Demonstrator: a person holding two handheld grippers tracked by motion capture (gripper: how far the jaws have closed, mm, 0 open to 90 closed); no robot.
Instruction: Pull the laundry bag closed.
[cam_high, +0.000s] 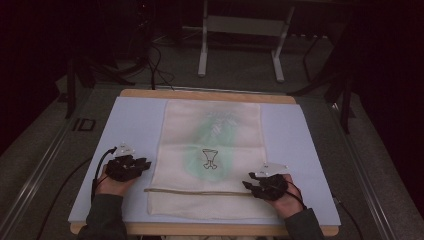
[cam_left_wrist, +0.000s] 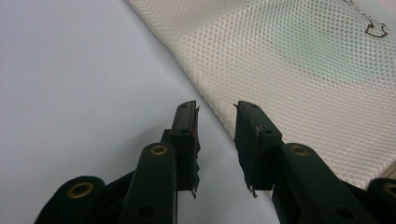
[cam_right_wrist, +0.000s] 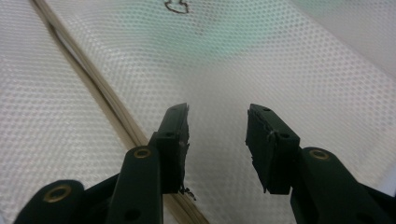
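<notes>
Cream mesh cloth bag (cam_high: 210, 150), matt.

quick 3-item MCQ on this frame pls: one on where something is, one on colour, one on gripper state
1. Where does the tan drawstring run?
A. across the mesh bag near its close end
B. off the table
C. along the bag's far edge

2. What colour shows through the mesh around the small dark drawing?
A. red
B. green
C. yellow

3. How do the left gripper and right gripper stand?
A. both open
B. both shut
C. one shut on the cord

Key: 1 A, the high view shows it crossing near the person; 2 B, a green tint; 3 A, each gripper view shows a gap between its jaws.
</notes>
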